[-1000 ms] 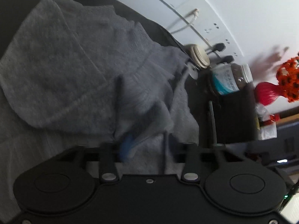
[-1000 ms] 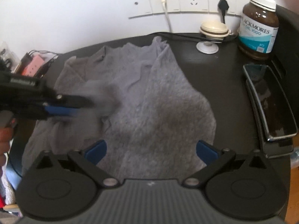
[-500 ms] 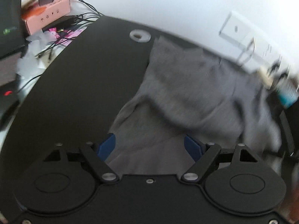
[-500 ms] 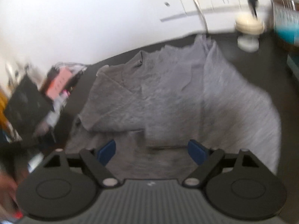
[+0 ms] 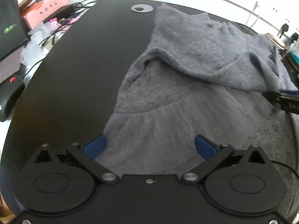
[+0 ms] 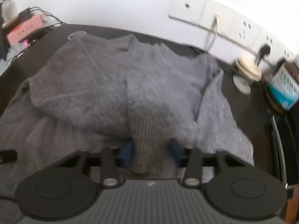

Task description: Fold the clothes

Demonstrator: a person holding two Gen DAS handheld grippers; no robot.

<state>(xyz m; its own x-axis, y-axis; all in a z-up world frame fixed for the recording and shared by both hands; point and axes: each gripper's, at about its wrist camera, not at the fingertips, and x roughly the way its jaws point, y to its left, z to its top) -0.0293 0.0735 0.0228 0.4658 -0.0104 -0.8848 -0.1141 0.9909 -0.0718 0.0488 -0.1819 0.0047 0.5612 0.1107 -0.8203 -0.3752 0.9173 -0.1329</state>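
Note:
A grey knitted sweater (image 5: 196,56) lies on the round black table (image 5: 84,65), one sleeve folded across its body and a thin gauzy hem (image 5: 158,123) at the near edge. My left gripper (image 5: 149,146) hovers over that hem with its jaws opening wide. The cloth lies between the blue pads (image 5: 95,146) without being pressed. My right gripper (image 6: 151,148) is closing on the ribbed sleeve cuff (image 6: 149,130), pads against both its sides. In the left wrist view the right gripper (image 5: 278,95) sits at the right edge with sleeve cloth at its tip.
A pink box (image 5: 44,13) and tangled cables sit off the table's left. A silver grommet (image 5: 142,8) marks the far rim. Wall sockets (image 6: 214,18), a cream dish stack (image 6: 246,68), a brown jar (image 6: 284,85) and a black tray (image 6: 280,140) crowd the right.
My left gripper let go of the sweater cloth, opened wide and swung to the left hem. My right gripper, open before, dropped onto the folded sleeve's cuff and closed around it.

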